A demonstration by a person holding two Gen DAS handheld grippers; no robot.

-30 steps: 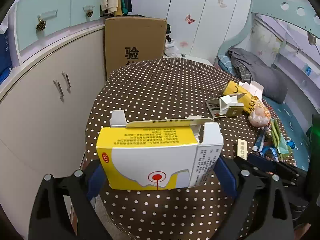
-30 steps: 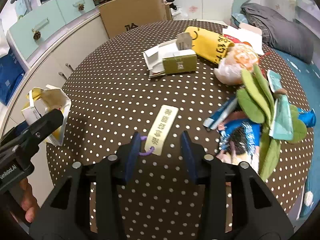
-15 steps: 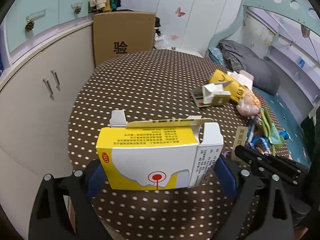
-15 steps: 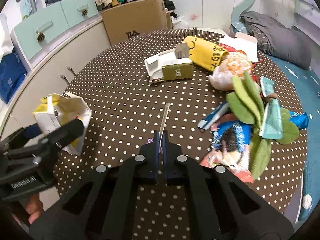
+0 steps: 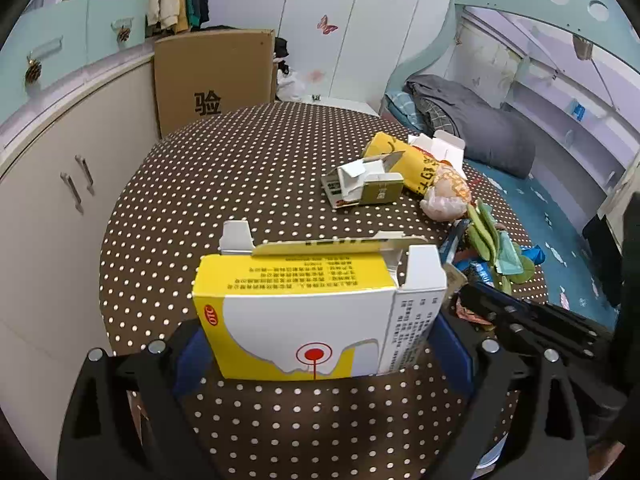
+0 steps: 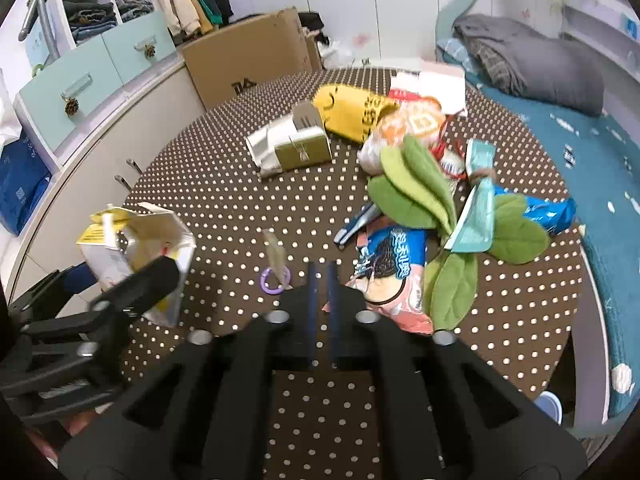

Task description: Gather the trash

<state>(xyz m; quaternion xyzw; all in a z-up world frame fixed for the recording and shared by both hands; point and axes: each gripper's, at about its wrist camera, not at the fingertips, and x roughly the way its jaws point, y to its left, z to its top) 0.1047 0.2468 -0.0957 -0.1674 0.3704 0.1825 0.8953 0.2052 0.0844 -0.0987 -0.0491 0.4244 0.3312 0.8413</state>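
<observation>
My left gripper (image 5: 320, 344) is shut on an open yellow-and-white medicine box (image 5: 316, 312), held upright above the near edge of the brown polka-dot round table (image 5: 224, 184). The box also shows in the right wrist view (image 6: 136, 248), its open top facing up. My right gripper (image 6: 322, 280) is shut with nothing between its tips. A thin beige paper strip (image 6: 276, 256) with a purple ring (image 6: 272, 280) lies on the table just left of the right gripper's tips.
Trash lies on the table's right half: an olive carton (image 6: 300, 148), a yellow packet (image 6: 356, 112), an orange-white bag (image 6: 404, 128), blue snack wrappers (image 6: 392, 260), green felt leaves (image 6: 420, 184). A cardboard box (image 5: 216, 80) and cabinets stand behind; a bed lies to the right.
My right gripper had shut on the beige strip and lifted it; now the strip lies on the table beside the shut tips. The left gripper has moved nearer the right gripper with the box.
</observation>
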